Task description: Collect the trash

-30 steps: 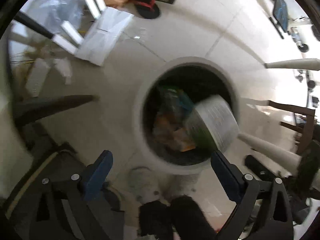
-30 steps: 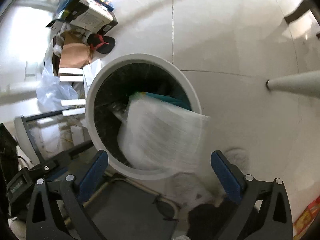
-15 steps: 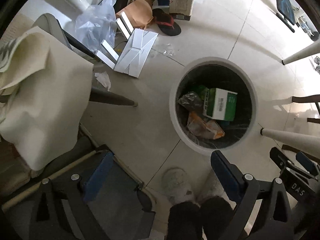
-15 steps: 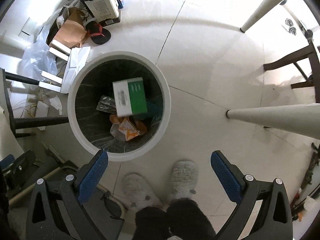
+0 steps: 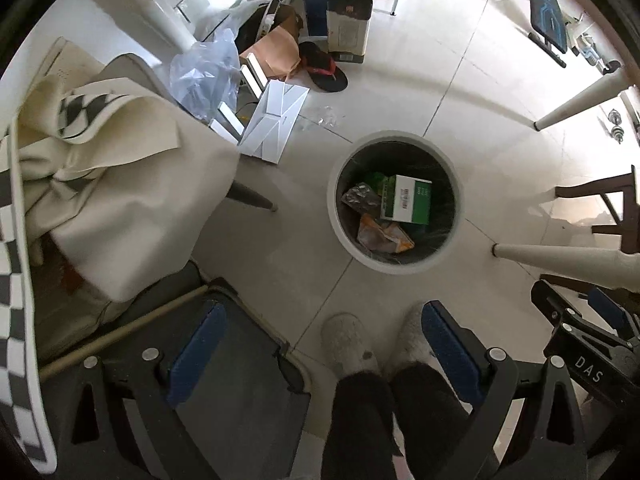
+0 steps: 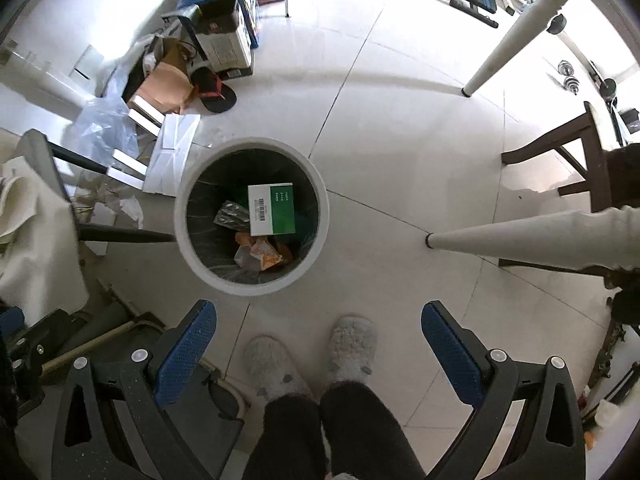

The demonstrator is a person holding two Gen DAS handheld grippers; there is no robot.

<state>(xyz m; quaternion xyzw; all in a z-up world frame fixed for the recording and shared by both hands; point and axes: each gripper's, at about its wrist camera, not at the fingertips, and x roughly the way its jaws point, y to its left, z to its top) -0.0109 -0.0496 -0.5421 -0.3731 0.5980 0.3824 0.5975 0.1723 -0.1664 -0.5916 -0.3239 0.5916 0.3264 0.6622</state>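
A round white trash bin (image 5: 456, 216) (image 6: 182, 236) with a black liner stands on the tiled floor below both grippers. Inside lie a green-and-white box (image 5: 408, 199) (image 6: 272, 209), an orange wrapper (image 5: 384, 236) (image 6: 262, 254) and a silvery wrapper (image 5: 360, 197) (image 6: 232, 216). My left gripper (image 5: 320, 354) hangs high above the floor, open and empty, the bin ahead to the right. My right gripper (image 6: 319, 350) is also open and empty, the bin ahead to the left.
The person's slippered feet (image 5: 348, 344) (image 6: 352, 344) stand by the bin. A chair draped with cream cloth (image 5: 120, 184) is on the left. Boxes, a plastic bag (image 5: 204, 76) and a black-and-red sandal (image 5: 324, 72) clutter the far left. White table legs (image 6: 520, 236) and a dark wooden chair (image 6: 576, 160) stand right.
A second ago the box was dropping into the bin close under both grippers. Both grippers have since risen well above the bin, and the box now rests inside.
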